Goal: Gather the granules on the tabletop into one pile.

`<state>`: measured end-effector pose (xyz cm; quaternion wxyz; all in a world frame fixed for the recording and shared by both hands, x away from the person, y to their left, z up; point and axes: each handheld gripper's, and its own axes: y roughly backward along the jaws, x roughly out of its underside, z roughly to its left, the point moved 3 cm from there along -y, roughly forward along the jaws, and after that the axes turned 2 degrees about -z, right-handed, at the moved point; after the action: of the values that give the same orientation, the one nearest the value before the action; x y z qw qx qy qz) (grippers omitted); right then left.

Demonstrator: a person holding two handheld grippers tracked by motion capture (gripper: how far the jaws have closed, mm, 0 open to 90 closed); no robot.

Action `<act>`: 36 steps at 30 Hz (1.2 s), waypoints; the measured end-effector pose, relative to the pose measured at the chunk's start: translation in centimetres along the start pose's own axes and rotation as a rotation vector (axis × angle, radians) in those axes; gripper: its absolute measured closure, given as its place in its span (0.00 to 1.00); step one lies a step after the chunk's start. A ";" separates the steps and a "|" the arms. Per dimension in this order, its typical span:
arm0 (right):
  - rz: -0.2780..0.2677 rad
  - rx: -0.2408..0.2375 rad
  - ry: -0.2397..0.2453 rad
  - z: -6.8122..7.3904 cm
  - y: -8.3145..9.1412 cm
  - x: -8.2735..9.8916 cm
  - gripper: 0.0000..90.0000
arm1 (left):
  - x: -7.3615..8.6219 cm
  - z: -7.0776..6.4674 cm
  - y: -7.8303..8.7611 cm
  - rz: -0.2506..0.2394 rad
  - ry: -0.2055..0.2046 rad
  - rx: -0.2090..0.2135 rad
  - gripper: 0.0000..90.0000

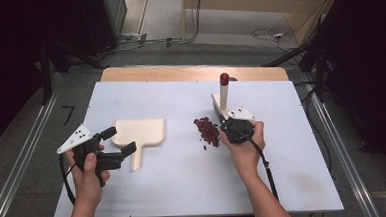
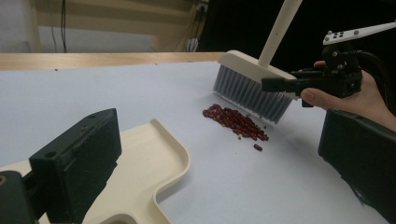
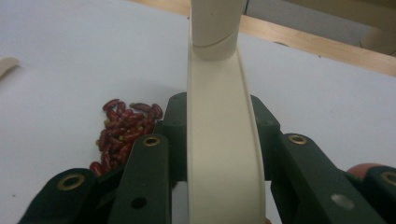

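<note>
A cream dustpan (image 1: 139,133) lies flat left of the table's centre, handle toward me. My left gripper (image 1: 116,141) is open at the dustpan's left side. In the left gripper view (image 2: 217,140) its left jaw overlaps the dustpan (image 2: 140,172). A small heap of red beans (image 1: 208,131) sits mid-table. Just right of it stands a cream brush (image 1: 224,99) with a red-tipped handle, bristles down on the table. My right gripper (image 1: 237,128) is shut on the brush's back (image 3: 219,140), with the beans (image 3: 123,128) to its left. The brush (image 2: 252,86) and beans (image 2: 236,122) lie ahead.
A white sheet (image 1: 185,189) covers the table, and a wooden strip (image 1: 189,72) shows along the far edge. Metal rails (image 1: 19,167) run along both sides. Cables (image 1: 272,34) lie on the floor behind. One stray bean (image 1: 205,148) lies nearer me than the heap.
</note>
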<state>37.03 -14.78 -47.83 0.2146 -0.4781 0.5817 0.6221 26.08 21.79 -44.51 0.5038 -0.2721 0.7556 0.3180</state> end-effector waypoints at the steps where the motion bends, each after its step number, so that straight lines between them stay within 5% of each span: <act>1: 0.005 -0.005 -0.002 0.0 -0.1 0.3 0.73 | 0.0 0.0 0.0 0.002 0.000 -0.001 0.00; 11: -0.034 -0.073 0.047 2.6 0.3 0.6 0.73 | 0.0 -0.2 -0.1 0.007 -0.008 0.000 0.00; 20: -0.092 -0.024 0.003 0.3 1.0 0.2 0.73 | 0.0 0.0 0.1 -0.001 -0.002 -0.003 0.00; 24: -0.059 0.005 -0.020 -0.6 0.4 1.3 0.73 | 0.0 -0.1 -0.1 0.006 -0.006 -0.004 0.00; 36: -0.071 -0.074 0.008 2.0 0.8 1.3 0.73 | 0.1 -0.2 -0.3 0.013 -0.011 0.000 0.00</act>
<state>35.13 -13.45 -48.77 0.2163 -0.5084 0.5418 0.6334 26.11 21.40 -44.61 0.5057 -0.2654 0.7547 0.3228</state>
